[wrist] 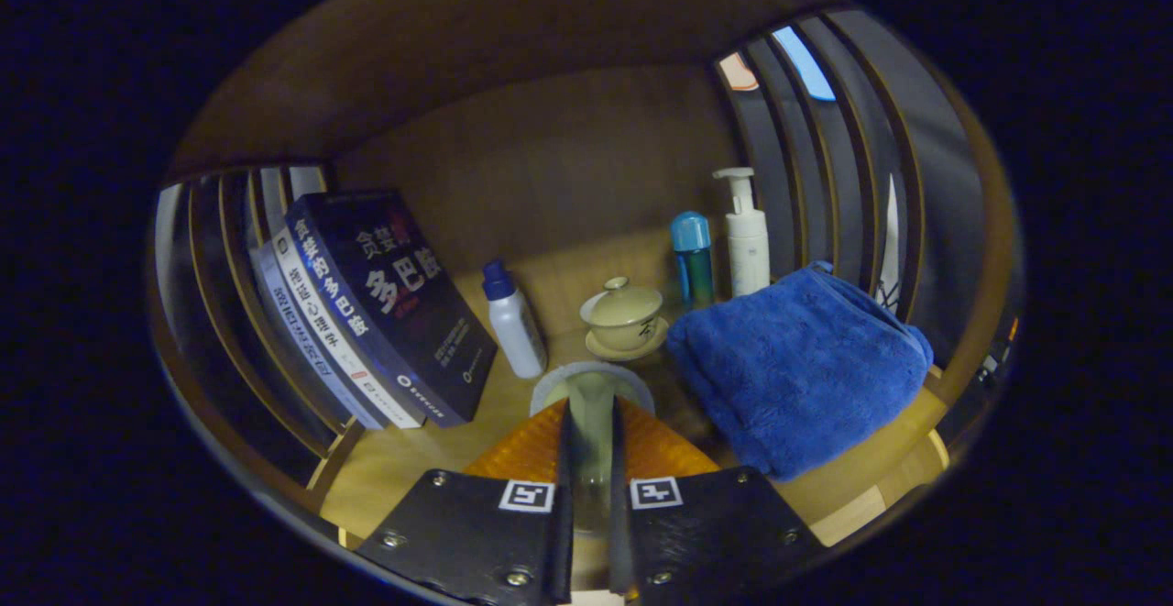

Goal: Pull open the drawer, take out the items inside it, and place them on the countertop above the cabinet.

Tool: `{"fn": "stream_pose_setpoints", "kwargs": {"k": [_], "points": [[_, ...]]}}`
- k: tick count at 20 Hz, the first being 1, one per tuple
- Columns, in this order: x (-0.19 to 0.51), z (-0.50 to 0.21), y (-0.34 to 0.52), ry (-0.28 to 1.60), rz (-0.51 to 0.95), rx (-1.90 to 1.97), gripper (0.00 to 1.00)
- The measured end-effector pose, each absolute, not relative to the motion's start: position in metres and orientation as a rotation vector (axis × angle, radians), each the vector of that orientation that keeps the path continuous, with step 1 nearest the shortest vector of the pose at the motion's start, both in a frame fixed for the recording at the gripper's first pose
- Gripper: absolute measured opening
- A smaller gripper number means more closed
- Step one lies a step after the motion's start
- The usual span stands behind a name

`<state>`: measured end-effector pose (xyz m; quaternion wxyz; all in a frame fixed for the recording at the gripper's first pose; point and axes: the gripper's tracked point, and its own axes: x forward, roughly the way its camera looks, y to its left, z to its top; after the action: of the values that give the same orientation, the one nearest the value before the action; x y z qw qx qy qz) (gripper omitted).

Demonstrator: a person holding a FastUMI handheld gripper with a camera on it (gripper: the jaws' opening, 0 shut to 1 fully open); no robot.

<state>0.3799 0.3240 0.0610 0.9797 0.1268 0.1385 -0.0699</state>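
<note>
Orange fingers (591, 436) pinch a clear, pale-rimmed glass (591, 386), which looks slippery and fragile; holding its wall seems sensible. It hangs over the wooden counter (403, 459), just short of a lidded teacup (625, 313) and beside a soft blue towel (797, 372).

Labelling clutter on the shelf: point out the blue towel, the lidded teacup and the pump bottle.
blue towel (797, 368): gripper view, middle of its folded top.
lidded teacup (625, 311): gripper view, bowl below the lid.
pump bottle (749, 253): gripper view, white body.
</note>
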Motion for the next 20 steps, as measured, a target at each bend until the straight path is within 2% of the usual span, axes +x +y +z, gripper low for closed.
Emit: {"fn": "stream_pose_setpoints", "kwargs": {"k": [6, 10, 13, 20], "points": [[0.378, 0.045, 0.328, 0.342, -0.111, 0.268, 0.22], [0.366, 0.043, 0.326, 0.338, -0.126, 0.23, 0.73], [0.349, 0.058, 0.325, 0.302, -0.143, 0.185, 0.99], [0.277, 0.113, 0.327, 0.196, -0.136, 0.163, 0.99]]}}
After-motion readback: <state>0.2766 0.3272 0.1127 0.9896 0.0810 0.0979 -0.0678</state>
